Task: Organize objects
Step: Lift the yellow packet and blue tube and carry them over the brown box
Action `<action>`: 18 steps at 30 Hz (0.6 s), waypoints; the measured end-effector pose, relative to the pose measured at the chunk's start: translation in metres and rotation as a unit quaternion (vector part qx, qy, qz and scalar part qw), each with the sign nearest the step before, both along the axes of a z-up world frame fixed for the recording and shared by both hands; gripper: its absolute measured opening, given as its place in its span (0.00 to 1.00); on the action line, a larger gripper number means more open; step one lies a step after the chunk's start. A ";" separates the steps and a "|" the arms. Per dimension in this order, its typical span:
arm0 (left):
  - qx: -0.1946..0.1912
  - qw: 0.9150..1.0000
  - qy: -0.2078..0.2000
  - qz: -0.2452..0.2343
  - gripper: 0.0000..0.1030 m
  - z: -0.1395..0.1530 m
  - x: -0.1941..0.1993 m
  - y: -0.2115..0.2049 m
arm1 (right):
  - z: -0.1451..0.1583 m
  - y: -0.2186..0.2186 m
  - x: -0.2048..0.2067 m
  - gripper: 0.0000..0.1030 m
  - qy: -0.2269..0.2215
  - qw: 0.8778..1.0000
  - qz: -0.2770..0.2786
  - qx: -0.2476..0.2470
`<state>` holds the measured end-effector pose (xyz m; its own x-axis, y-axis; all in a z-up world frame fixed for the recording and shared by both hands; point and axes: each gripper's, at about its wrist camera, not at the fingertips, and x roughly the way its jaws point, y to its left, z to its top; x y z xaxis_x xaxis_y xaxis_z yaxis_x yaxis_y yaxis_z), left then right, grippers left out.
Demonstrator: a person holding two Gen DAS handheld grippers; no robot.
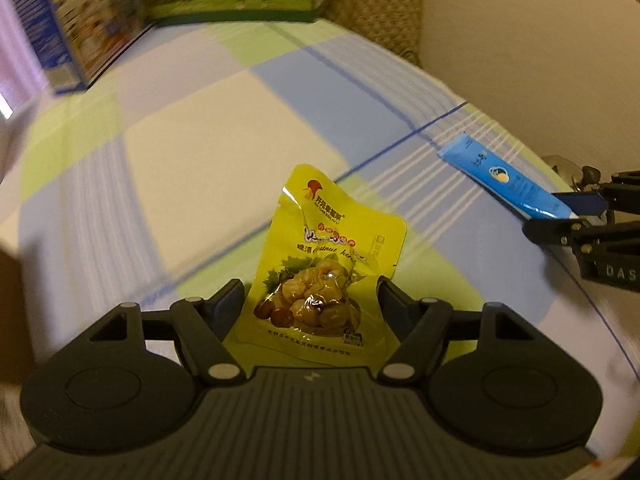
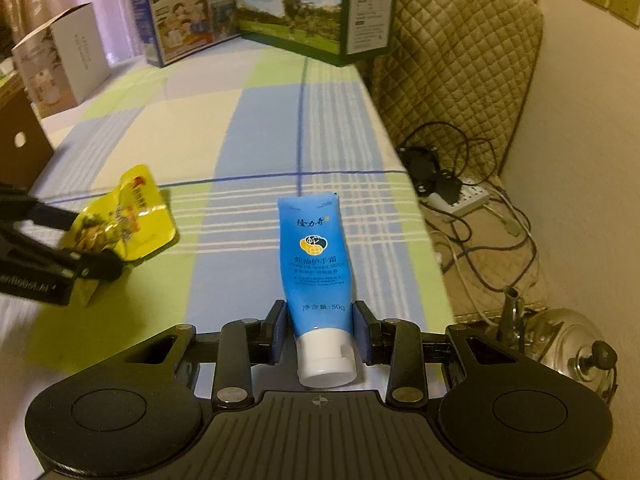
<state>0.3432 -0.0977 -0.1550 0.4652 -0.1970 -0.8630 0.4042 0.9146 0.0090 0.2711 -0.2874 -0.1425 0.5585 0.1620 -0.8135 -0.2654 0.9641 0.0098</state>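
The left gripper is clamped on the lower half of a yellow snack pouch held up off the checked tablecloth, while the right gripper squeezes one blue hand-cream tube just above its white cap. Both pickups look done, so the carrying step seems in hand. Next, each item needs a destination, perhaps near the three boxes at the table's far end.
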 end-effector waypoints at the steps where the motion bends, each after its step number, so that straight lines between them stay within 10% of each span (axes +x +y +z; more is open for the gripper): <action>1: 0.001 1.000 0.001 0.009 0.68 0.001 -0.006 0.004 | 0.000 0.002 -0.002 0.31 0.001 1.000 0.005 0.001; 18: -0.002 0.990 0.036 0.138 0.68 0.010 -0.118 0.070 | -0.004 0.056 -0.070 0.31 0.030 0.988 0.152 0.025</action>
